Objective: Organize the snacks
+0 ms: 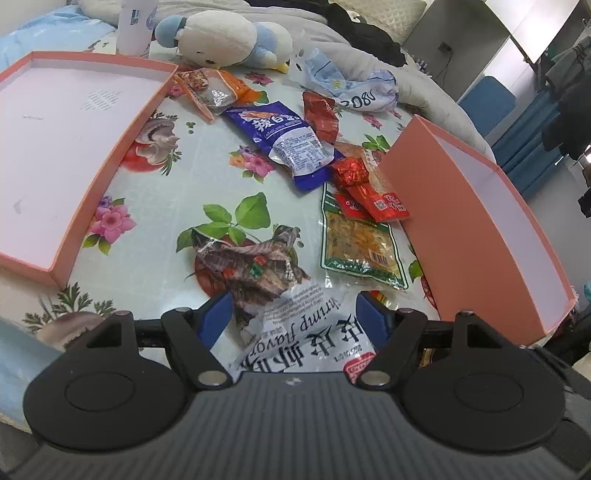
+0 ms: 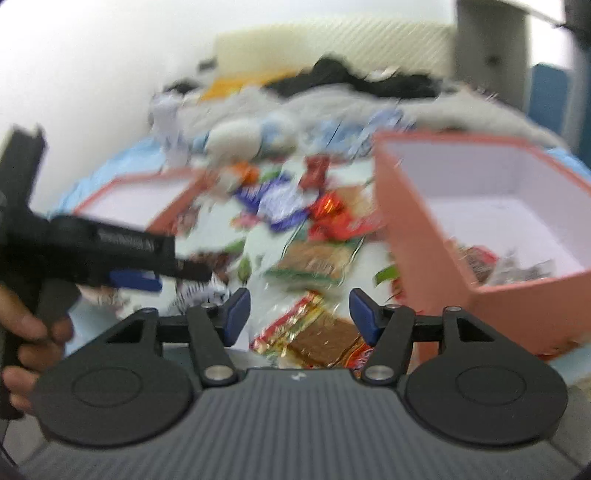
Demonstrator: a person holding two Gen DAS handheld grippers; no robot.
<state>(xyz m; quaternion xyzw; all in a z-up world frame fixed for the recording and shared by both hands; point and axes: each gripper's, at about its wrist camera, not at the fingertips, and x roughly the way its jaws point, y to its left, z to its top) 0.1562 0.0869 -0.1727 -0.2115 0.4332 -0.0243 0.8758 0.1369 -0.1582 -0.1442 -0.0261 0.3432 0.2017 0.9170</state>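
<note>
Several snack packets lie on a floral tablecloth between two pink boxes. My left gripper is open, its blue fingers either side of a white shrimp-flavour bag with a crumpled brown wrapper just ahead. Beyond lie a green-edged packet, a red packet and a purple packet. My right gripper is open above a gold-and-brown packet. The right wrist view is blurred. The deep pink box holds a few wrappers.
A shallow pink lid lies at the left. The deep pink box stands at the right. A plush toy, a white bottle and a plastic bag sit at the back. The left gripper shows in the right wrist view.
</note>
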